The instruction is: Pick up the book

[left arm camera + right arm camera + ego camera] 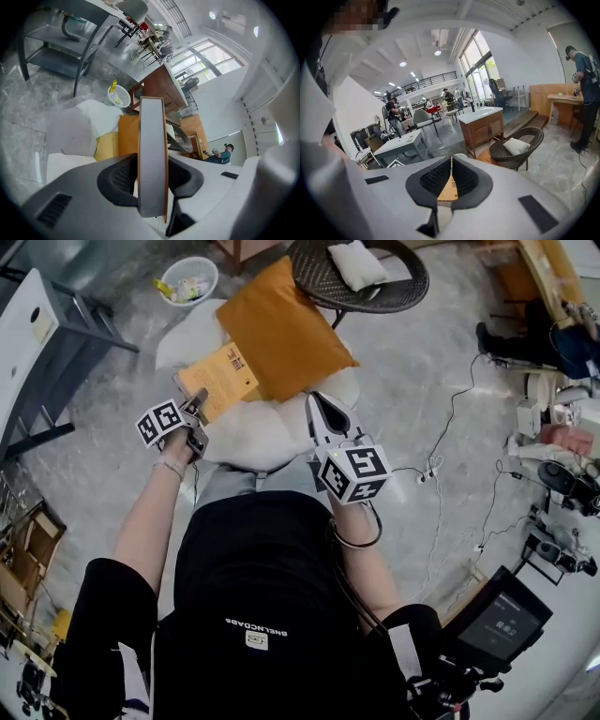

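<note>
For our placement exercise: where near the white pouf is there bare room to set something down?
Bare: the white pouf, near side, before the orange cushion; grey floor between cushion and cables. Crowded: right edge, with equipment.

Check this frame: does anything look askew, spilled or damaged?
Nothing looks spilled or damaged. The orange pillow lies diagonally across the white seat, beside the book, which is clamped by its edge in the left gripper.

Print on the thin yellow-orange book (220, 379) was too small to read. Its near corner was hidden inside the left gripper (198, 402). The square orange cushion (281, 329) covered much of the white padded seat (258, 442). The top edge cropped the round dark wicker piece (394, 292), apparently a chair.
</note>
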Available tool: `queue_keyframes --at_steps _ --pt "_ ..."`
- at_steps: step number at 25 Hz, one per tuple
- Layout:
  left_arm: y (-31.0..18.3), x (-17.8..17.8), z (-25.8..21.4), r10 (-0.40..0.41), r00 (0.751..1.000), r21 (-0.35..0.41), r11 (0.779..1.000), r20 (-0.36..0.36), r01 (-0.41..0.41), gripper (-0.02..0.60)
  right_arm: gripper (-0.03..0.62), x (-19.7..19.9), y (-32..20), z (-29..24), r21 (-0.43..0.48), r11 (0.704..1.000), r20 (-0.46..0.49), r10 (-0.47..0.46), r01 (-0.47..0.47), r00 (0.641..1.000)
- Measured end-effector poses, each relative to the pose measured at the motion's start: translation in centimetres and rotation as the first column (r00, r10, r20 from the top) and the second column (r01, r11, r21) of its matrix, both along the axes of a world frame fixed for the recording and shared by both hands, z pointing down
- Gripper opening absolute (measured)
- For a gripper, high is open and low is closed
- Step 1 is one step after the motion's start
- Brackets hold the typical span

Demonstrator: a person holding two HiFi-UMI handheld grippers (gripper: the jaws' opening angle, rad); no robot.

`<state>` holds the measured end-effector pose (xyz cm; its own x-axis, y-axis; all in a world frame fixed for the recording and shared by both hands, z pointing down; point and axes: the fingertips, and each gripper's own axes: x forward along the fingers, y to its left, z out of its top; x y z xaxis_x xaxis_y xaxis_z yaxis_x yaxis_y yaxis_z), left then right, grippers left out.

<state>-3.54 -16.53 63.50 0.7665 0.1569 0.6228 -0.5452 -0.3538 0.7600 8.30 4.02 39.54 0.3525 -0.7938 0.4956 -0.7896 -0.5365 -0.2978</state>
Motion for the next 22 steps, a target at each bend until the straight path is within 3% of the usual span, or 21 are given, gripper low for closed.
queue_keyframes --at_steps 22 --pt "0.9 5.6 -14.7 -0.048 0.983 0.023 0.998 -0.179 0.053 0.155 0.026 5.2 0.9 -5.7 0.039 0.999 -0.044 0.015 -0.013 0.999"
